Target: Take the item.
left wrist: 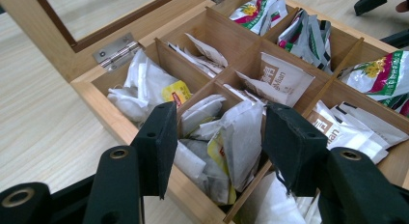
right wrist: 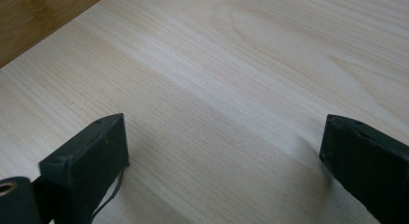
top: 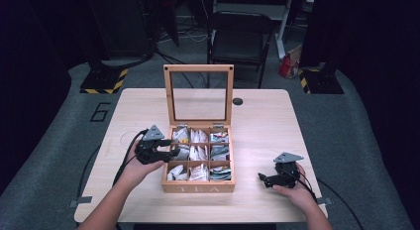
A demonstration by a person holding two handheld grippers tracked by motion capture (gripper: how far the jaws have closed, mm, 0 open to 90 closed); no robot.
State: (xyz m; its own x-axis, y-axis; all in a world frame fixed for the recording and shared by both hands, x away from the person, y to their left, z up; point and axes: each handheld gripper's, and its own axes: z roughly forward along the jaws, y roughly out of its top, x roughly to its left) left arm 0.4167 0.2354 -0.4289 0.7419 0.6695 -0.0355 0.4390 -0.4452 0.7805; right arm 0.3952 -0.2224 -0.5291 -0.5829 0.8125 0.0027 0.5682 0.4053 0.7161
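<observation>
High view: a pale wooden table (top: pixel 257 116) carries a wooden tea box (top: pixel 198 186) marked TEA, its glass-paned lid (top: pixel 198 93) standing upright at the back. Nine compartments hold tea bags and sachets. At the box's left edge, the left gripper (top: pixel 171 146) reaches over the middle-left compartment. Left gripper view: its jaws stand apart on either side of a white tea bag (left wrist: pixel 238 139) in that compartment, pads not pressing it. The right gripper (top: pixel 263 179) rests on the table to the right of the box, well apart from it, jaws spread wide over bare wood.
</observation>
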